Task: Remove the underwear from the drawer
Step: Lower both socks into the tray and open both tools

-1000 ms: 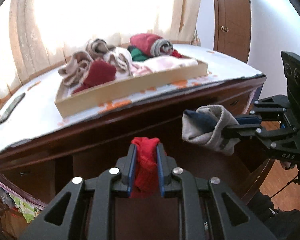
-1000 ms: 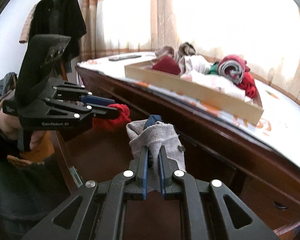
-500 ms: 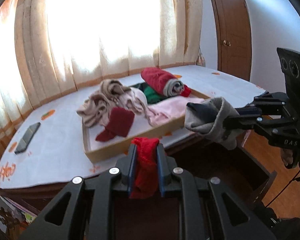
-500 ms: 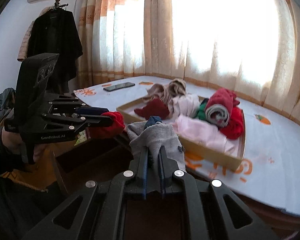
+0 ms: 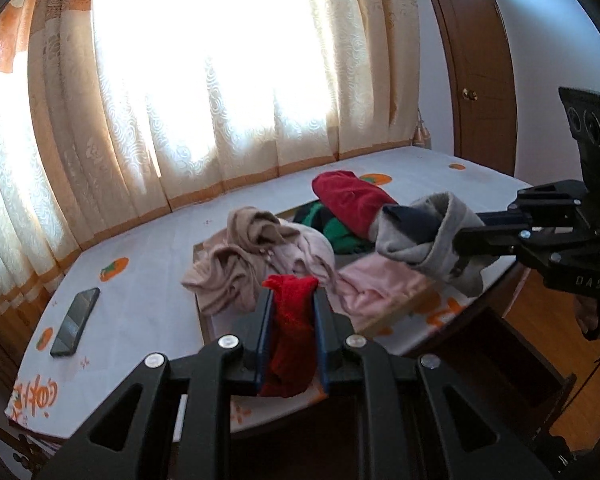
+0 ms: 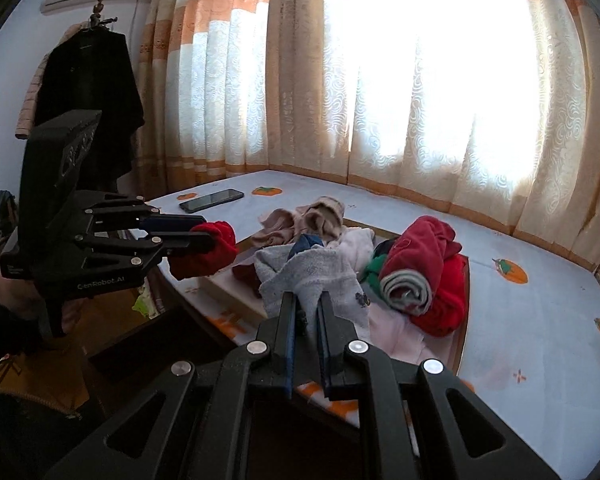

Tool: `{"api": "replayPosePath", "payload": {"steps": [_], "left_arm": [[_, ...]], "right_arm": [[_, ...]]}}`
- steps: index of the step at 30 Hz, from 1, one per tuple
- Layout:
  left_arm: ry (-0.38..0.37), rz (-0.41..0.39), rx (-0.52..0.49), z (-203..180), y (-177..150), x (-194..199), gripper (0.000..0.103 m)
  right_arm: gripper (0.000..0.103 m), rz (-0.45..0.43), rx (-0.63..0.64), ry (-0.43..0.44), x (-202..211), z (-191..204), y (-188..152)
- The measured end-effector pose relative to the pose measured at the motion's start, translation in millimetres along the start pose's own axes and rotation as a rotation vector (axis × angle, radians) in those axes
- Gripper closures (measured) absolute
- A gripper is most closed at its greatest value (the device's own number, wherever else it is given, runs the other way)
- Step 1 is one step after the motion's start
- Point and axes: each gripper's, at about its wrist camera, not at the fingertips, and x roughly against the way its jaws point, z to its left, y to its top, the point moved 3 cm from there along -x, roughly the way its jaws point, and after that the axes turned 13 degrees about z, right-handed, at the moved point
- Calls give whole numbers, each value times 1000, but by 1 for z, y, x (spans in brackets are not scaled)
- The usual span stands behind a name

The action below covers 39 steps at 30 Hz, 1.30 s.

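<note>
My left gripper (image 5: 291, 294) is shut on a red piece of underwear (image 5: 290, 328), which hangs between its blue pads above the front edge of the dresser top. My right gripper (image 6: 305, 300) is shut on a grey piece with a dark blue inside (image 6: 312, 276). In the left wrist view the right gripper (image 5: 462, 236) holds the grey piece (image 5: 428, 240) over the right end of the shallow tray (image 5: 396, 312). In the right wrist view the left gripper (image 6: 204, 236) holds the red piece (image 6: 208, 252) beside the tray's left corner (image 6: 228, 288). The dark open drawer (image 5: 500, 344) lies below.
The tray holds a heap of beige, pink, green and red clothes (image 6: 420, 264). A phone (image 5: 75, 322) lies on the white printed cloth at the left. Curtains hang behind the dresser, a dark coat (image 6: 88, 92) hangs at the left and a wooden door (image 5: 480, 80) stands at the right.
Both grippers have risen with their garments from in front of the drawer to above the dresser top. The tray is now seen from above. Both grips are unchanged.
</note>
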Motion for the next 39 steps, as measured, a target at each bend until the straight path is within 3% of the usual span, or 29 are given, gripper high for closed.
{"api": "replayPosePath", "payload": {"steps": [13,20,26,32,34,37,39], "left_arm": [[34,56,-12,10,33,-41,86],[4,133,24,19,37,-77,86],[-10,157,54,26,37,-93,62],[5,163,41,22,35,-91,53],[7,163,47,22,36,-89,48],[15,144,43,20,37,-80,42],[21,119,46,20,38,-68,36]], "right_arm": [[92,24,-45,-22,-28,-22,34],[92,80,-77,-30,-60,-33,41],[92,156,-107,-39,-89,-46,34],[92,180,-126,-32,-96,-50,29],[88,183,-131,-32,-95,-50,29],[72,165,-128,-42,-87,-47,31],[41,137,-124,-58,-78,-44,32]]}}
